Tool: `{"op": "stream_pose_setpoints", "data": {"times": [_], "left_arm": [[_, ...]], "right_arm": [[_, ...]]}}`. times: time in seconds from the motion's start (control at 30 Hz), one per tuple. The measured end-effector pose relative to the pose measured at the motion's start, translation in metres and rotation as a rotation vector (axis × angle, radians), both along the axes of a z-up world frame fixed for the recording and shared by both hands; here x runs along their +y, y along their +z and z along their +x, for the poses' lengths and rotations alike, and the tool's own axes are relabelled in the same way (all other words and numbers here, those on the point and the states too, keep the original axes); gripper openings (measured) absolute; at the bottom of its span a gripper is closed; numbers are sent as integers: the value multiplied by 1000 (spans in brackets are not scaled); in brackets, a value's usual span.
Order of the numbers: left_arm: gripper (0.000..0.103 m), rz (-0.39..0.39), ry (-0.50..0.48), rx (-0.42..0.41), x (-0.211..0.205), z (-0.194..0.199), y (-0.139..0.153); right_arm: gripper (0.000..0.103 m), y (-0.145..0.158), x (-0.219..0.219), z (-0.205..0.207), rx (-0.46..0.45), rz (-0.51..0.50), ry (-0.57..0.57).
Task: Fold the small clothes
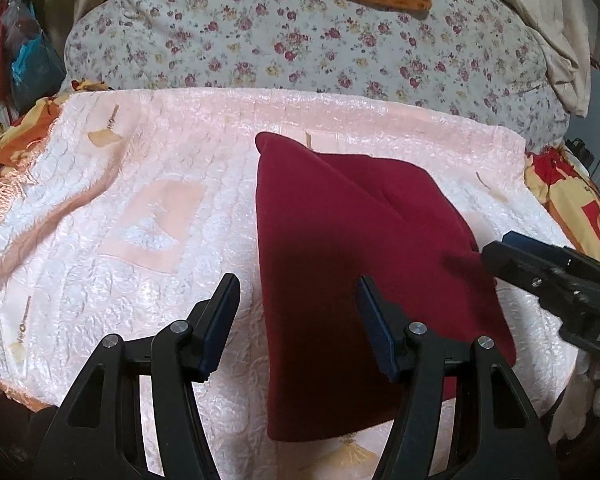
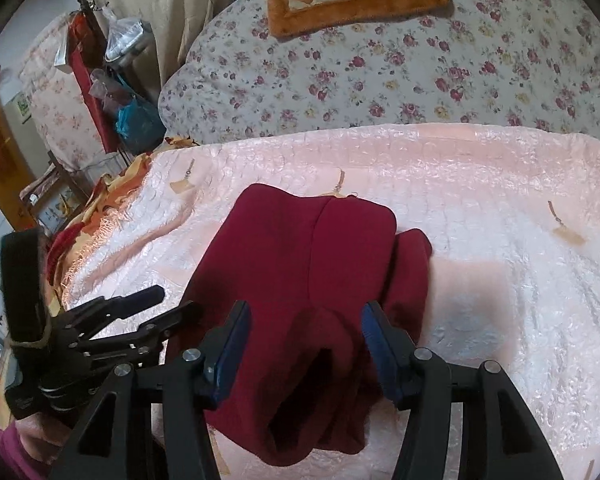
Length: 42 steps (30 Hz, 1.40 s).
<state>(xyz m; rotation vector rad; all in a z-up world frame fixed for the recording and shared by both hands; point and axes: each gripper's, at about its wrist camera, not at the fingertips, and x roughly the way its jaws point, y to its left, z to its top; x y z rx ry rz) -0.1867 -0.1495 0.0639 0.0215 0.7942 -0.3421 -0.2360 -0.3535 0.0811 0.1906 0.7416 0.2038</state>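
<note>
Dark red soft fabric garment [image 1: 340,264] lying partly folded on pink quilted bed cover [image 1: 148,184], near edge. Left gripper [image 1: 296,320] wide apart above it, right gripper [image 2: 304,344] also wide, probably ready to pinch near hem.

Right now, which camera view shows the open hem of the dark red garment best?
The right wrist view: the open hem of the dark red garment gapes between the right gripper fingers. The left wrist view shows only the flat folded cloth, no opening.
</note>
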Motion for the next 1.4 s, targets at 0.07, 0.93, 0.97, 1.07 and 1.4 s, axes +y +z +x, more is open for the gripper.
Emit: {"op": "stream_pose_setpoints", "data": {"times": [0.07,0.93,0.97,1.07,1.4], "left_arm": [[60,12,9,-7,0,-2,2],[60,131,94,-77,2,-12,5],[60,130,98,-77,3,-11,5],[60,117,98,-70,4,-9,4],[60,83,86,-53,5,-5,3]], "right_arm": [[55,0,3,-2,-3,-13,-9],[57,-6,11,-3,20,-31,-1],[57,-7,12,-2,23,-32,-1],[57,-9,14,1,28,-44,-2],[63,-14,18,7,41,-55,-1]]}}
